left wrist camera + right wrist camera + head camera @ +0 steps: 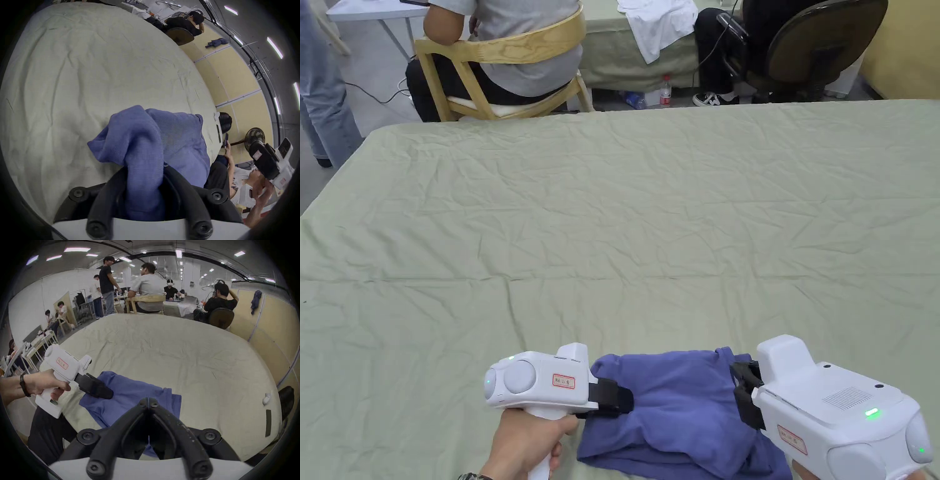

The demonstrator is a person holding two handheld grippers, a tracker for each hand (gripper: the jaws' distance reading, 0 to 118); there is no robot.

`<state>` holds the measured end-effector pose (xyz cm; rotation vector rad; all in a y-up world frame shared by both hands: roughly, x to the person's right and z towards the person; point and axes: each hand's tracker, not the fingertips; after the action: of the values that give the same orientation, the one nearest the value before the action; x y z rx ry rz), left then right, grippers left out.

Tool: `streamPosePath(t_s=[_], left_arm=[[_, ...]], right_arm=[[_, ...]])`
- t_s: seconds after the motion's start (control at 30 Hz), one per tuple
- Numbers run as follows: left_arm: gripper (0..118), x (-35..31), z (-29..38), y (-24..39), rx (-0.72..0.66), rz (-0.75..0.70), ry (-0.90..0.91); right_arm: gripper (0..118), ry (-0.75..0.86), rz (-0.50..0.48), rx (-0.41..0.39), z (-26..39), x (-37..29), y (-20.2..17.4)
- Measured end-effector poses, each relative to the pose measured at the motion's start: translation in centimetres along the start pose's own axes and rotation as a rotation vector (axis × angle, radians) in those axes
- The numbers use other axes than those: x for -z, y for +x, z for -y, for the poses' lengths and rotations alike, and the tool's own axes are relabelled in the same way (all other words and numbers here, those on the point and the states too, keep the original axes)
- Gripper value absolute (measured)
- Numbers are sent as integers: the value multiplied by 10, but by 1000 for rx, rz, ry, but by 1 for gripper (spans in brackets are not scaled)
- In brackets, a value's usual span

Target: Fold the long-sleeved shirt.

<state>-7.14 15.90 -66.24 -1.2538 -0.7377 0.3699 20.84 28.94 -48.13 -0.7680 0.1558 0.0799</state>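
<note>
The long-sleeved shirt (681, 406) is a blue, bunched-up bundle lying at the table's near edge. My left gripper (625, 400) is shut on the shirt's left side. In the left gripper view a thick fold of the shirt (178, 138) runs between the two jaws of the left gripper (144, 172). My right gripper (742, 387) hovers at the shirt's right edge. The tips of the right gripper (148, 400) meet with no cloth seen between them, above the shirt (133, 392). The left gripper (108, 394) rests on the cloth there. The right gripper (256, 149) is held apart from the shirt.
A wrinkled green sheet covers the wide table (612, 219). Beyond its far edge a person sits in a wooden chair (506, 50), and another sits in a dark office chair (819, 44). A small white object (267, 398) and a dark strip (268, 422) lie at the table's right.
</note>
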Motion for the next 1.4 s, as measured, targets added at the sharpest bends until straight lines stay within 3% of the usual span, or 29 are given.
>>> streamPosePath(t_s=[0.37,0.83,1.03,1.4], left_arm=[[15,-48,-10,-28,43,-56,35],[14,-206,-27,-193,-45,-343,98],[14,-270,-26,-249,-99,-436,108],[13,-349,-39,-304,-112,-670,65]], right_arm=[[1,13,-73,-26,-32,13,-37],[1,-17,-327,-201,-104,93,-186],[1,-24,-389,-250,-123,115,-228],[1,-76,-405,-307,-122,137,-250]])
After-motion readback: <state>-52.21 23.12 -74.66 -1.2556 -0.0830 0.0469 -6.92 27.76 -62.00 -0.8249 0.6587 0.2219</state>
